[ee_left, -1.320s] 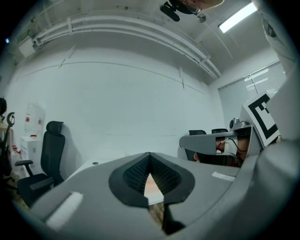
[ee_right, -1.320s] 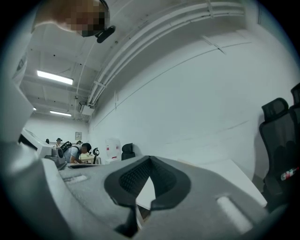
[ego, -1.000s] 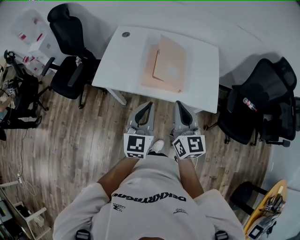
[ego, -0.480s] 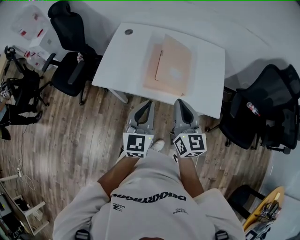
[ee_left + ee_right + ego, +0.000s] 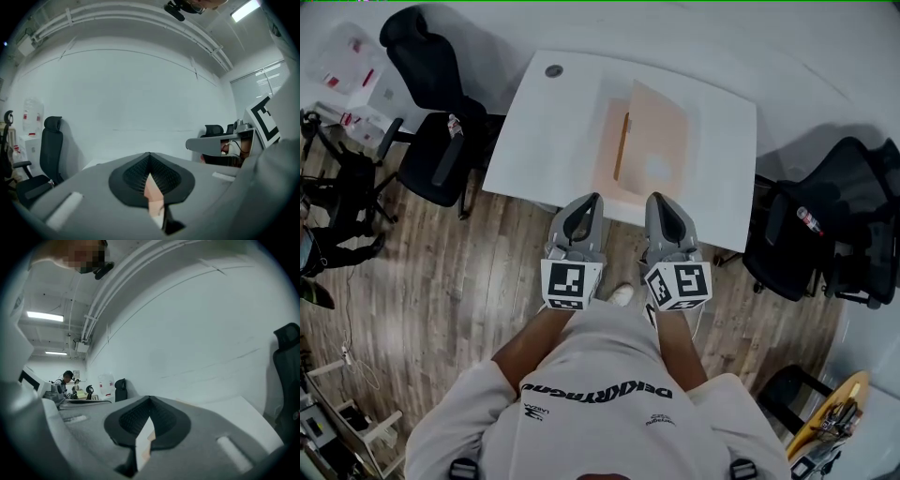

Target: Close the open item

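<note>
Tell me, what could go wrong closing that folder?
The cover looks partly raised, so a push from the shut left gripper or right gripper might slide the folder across the smooth table instead of folding it shut. The folder lies near the table's front edge, so a pull could drag it off.

Brightly, evenly lit from overhead strip light, at 1 o'clock in left gripper view. Soft shadows only. Heavily fisheye-bent, black-vignetted at edges. Blurred close up.
</note>
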The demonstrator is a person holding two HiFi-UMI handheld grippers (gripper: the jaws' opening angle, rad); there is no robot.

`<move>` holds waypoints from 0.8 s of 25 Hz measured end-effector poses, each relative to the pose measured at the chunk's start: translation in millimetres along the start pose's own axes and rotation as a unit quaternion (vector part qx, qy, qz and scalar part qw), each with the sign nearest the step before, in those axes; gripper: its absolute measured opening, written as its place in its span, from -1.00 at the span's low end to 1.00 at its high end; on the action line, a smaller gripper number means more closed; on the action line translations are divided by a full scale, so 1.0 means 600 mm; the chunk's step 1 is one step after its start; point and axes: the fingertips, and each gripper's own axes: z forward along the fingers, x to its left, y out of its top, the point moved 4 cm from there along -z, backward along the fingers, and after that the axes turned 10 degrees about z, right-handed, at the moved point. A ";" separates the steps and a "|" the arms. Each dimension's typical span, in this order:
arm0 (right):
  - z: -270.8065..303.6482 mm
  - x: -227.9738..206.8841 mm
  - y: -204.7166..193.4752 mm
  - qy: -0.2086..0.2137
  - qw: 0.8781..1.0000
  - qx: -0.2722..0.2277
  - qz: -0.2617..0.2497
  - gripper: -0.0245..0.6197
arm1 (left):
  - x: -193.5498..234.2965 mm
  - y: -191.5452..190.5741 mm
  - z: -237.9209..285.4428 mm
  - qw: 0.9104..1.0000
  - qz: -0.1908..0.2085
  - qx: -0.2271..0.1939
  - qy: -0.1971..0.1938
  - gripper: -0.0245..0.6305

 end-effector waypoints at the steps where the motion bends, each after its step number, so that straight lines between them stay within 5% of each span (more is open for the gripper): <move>1: 0.011 -0.003 -0.001 -0.003 1.000 0.002 0.000 -0.92 | 0.007 -0.002 0.009 1.000 -0.001 0.001 -0.002 -0.91; 20: 0.160 -0.101 -0.051 -0.082 0.993 0.083 -0.001 -0.92 | 0.105 -0.079 0.169 0.997 -0.026 0.060 -0.029 -0.91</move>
